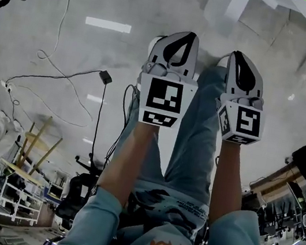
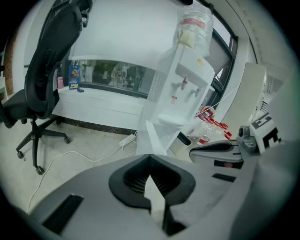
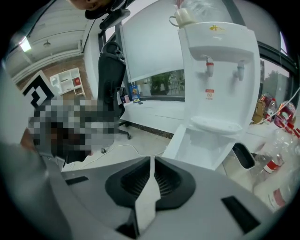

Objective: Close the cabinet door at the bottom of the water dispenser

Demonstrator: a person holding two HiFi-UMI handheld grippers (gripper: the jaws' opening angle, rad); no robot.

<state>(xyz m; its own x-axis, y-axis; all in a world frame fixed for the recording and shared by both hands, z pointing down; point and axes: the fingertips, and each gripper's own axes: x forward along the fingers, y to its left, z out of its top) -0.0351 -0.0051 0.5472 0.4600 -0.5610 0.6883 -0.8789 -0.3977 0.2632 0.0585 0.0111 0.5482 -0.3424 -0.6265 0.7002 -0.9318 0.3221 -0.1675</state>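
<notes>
Both tongs closed and empty. On the left gripper (image 2: 150, 161), jaws pressed together at the tips, nothing between them. The same on the right gripper (image 3: 151, 164): shut, holding nothing. In the head view, carried side by side over the person's legs, close to each other but not touching.

Ahead of both, well apart from the jaws, the water dispenser (image 3: 220, 70), white, with two taps and a drip tray. At its bottom, the cabinet door (image 3: 180, 140), swung out toward the left of the right gripper view and standing wide open, with the hollow of the cabinet showing beside it. Seen more from the edge in the left gripper view. No contact with either gripper.

So, by judgement, nothing of the task done yet: only facing the dispenser from a distance. Left to do: coming near to the low door, putting closed jaws against its outer face, pushing it round until flush with the body.

Around: an upturned water bottle (image 2: 194, 23) on top, plastic bottles (image 3: 281, 154) on the floor at the right, a black office chair (image 2: 47, 79) at the left, a white cable (image 2: 93, 158) across the floor.
</notes>
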